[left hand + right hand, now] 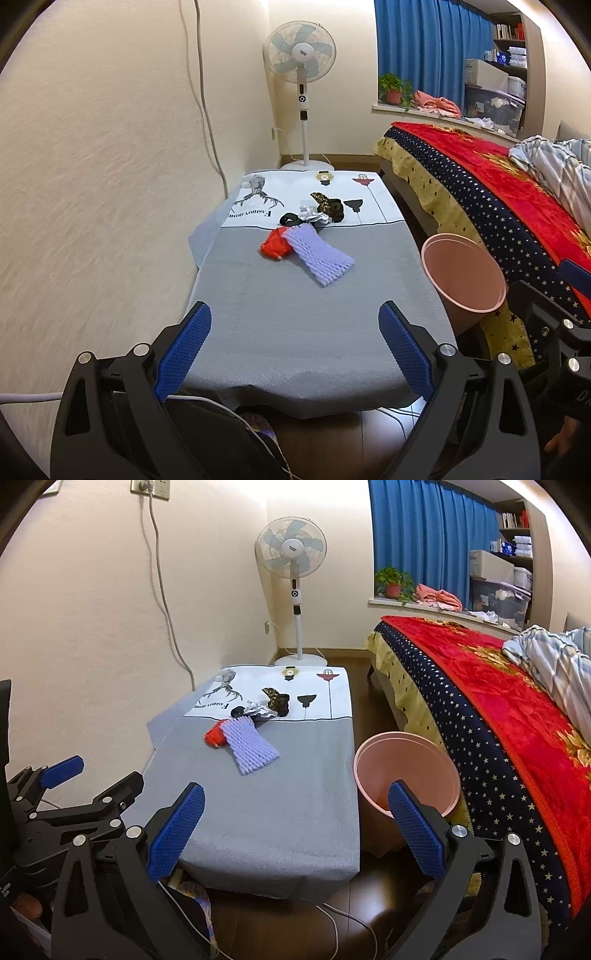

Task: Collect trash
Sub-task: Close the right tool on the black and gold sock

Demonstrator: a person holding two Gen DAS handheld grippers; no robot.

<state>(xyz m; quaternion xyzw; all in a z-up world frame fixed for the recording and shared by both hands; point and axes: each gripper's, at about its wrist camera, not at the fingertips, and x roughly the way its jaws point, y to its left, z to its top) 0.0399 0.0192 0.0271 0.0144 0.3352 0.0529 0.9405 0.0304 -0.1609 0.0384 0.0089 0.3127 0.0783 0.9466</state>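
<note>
Trash lies mid-table on the grey and white cloth: a purple foam net sleeve, a red crumpled wrapper beside it, and behind them crumpled silver foil with dark scraps. A pink bin stands on the floor between table and bed. My left gripper is open over the table's near end, holding nothing. My right gripper is open and empty near the table's right front corner, one fingertip overlapping the bin.
A bed with a red, starred blanket runs along the right. A standing fan is behind the table. The wall lies close on the left, with a cable hanging. White cords cross the wooden floor.
</note>
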